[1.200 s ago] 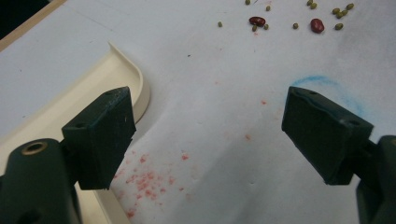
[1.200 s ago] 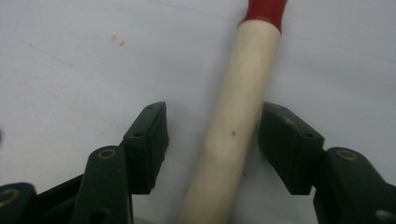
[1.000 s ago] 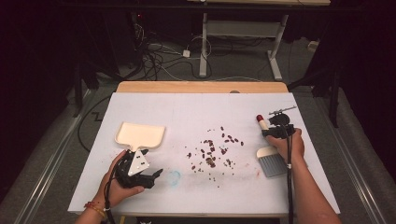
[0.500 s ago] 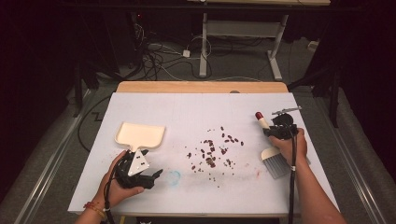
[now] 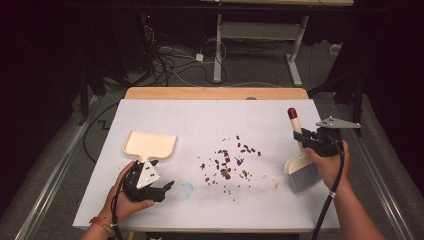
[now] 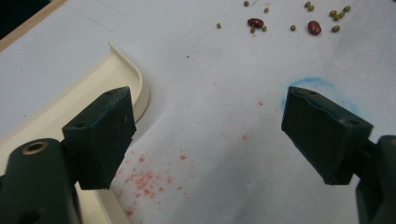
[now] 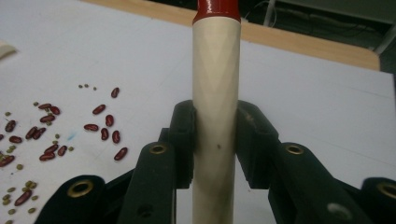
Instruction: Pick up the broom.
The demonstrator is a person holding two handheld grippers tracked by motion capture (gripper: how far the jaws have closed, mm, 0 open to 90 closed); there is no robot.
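1. Right hand-held gripper (image 5: 311,141) clamped on the brush (image 5: 300,162) handle, red tip up, bristles down at the table (image 5: 200,115) – set for sweeping.
2. Beans (image 5: 227,162) scattered mid-table, between brush and dustpan (image 5: 149,145).
3. Left hand-held gripper (image 6: 205,135) jaws wide apart, empty, just beside the dustpan rim – likely about to grab the pan to catch the sweep.

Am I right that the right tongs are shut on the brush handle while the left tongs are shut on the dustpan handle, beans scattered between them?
Not quite. The left tongs stand open with nothing between them; the dustpan lies beside one jaw, as the left gripper view shows. The rest holds: the right tongs are shut on the brush handle, and the beans lie scattered between them.
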